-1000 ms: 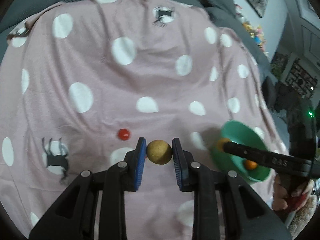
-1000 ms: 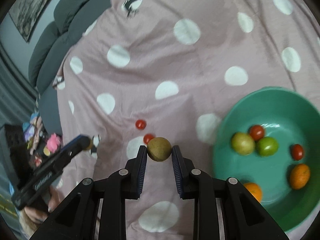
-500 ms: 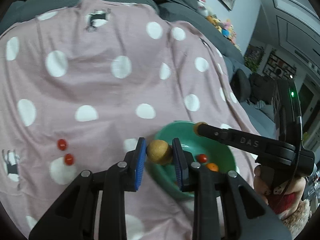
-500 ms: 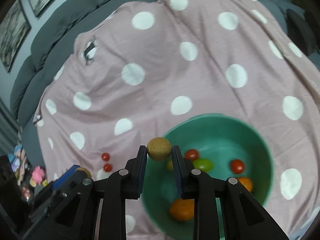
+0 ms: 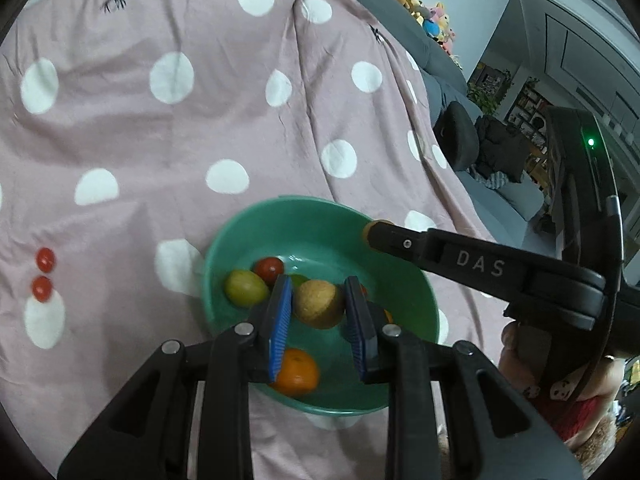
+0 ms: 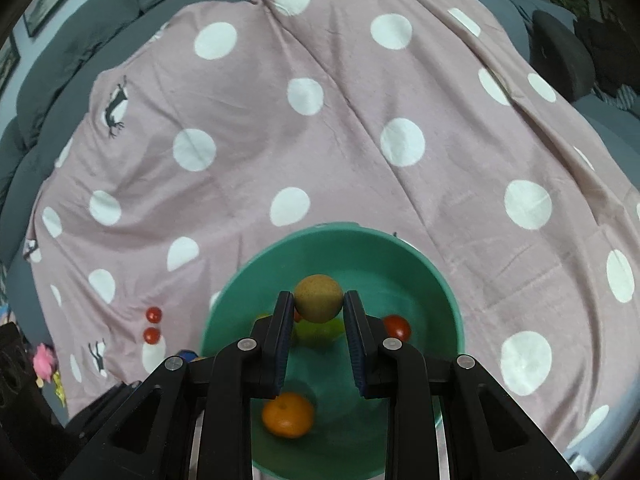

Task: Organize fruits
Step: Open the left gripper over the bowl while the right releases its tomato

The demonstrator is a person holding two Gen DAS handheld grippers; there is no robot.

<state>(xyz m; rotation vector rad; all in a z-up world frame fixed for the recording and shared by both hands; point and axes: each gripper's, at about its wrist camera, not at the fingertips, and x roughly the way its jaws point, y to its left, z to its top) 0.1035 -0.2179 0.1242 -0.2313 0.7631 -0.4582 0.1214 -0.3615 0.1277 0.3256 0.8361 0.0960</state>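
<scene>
A green bowl (image 5: 280, 205) (image 6: 340, 229) sits on a pink dotted cloth. It holds an orange (image 5: 297, 372) (image 6: 287, 414), a yellow-green fruit (image 5: 245, 293), a red tomato (image 5: 269, 269) (image 6: 397, 328) and a green fruit (image 6: 316, 330). My left gripper (image 5: 319, 308) hangs over the bowl's inside, shut on a round brown fruit (image 5: 319, 303). My right gripper (image 6: 319, 306) is also above the bowl, shut on a second brown fruit (image 6: 319, 298). In the left wrist view it reaches in over the far right rim (image 5: 374, 234). Two cherry tomatoes (image 5: 43, 274) (image 6: 152, 325) lie on the cloth left of the bowl.
The pink cloth (image 5: 200, 120) (image 6: 340, 120) covers a grey sofa (image 6: 120, 8). A dark cushion (image 5: 456, 136) and soft toys (image 5: 424, 12) lie past the cloth's right edge. A person's hand (image 5: 516, 340) holds the right gripper's handle.
Both grippers have travelled from above the cloth near the cherry tomatoes to above the bowl, each still carrying its brown fruit. The bowl now fills the lower middle of both views.
</scene>
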